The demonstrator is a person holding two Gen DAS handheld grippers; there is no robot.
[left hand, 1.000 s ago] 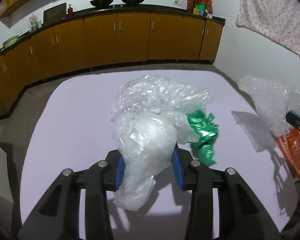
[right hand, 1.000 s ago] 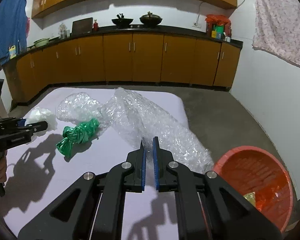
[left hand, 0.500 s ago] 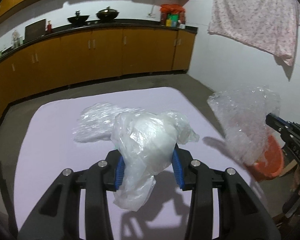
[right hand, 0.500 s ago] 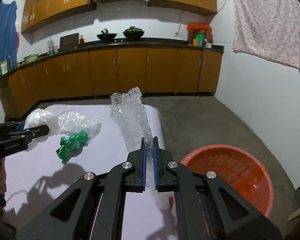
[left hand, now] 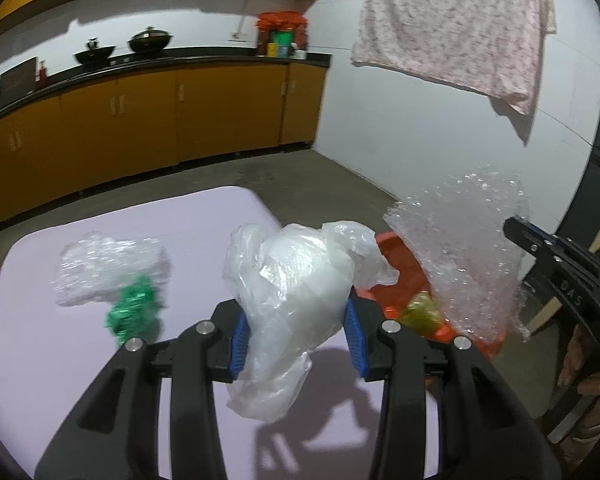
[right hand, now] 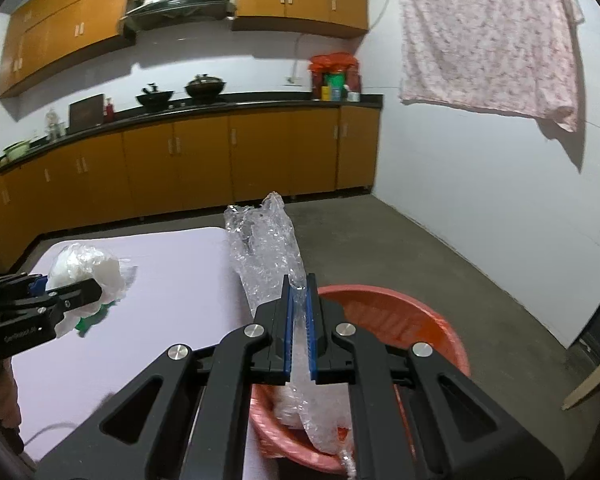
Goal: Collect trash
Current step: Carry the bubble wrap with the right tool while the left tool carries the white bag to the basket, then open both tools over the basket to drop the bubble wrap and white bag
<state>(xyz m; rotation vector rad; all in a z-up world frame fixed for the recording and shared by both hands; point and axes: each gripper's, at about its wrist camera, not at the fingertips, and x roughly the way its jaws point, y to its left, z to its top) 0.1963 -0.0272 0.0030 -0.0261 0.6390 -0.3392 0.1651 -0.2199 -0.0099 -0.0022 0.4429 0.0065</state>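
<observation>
Your right tongs (right hand: 299, 312) pinch the bubble wrap (right hand: 266, 252) over the red tub (right hand: 400, 320) (left tongs (left hand: 296, 328) squeeze the white bag (left hand: 296, 280)); let go low inside.

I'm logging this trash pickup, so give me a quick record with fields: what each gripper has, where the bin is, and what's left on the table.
left gripper: jaws closed on white plastic bag, held above the table
right gripper: jaws shut on bubble wrap sheet, lower end hanging into the basin
bin: red basin on the floor beside the table's edge
in the bin: a yellowish item, kind unclear
left on lilac table: crumpled bubble wrap, green wrapper against it
</observation>
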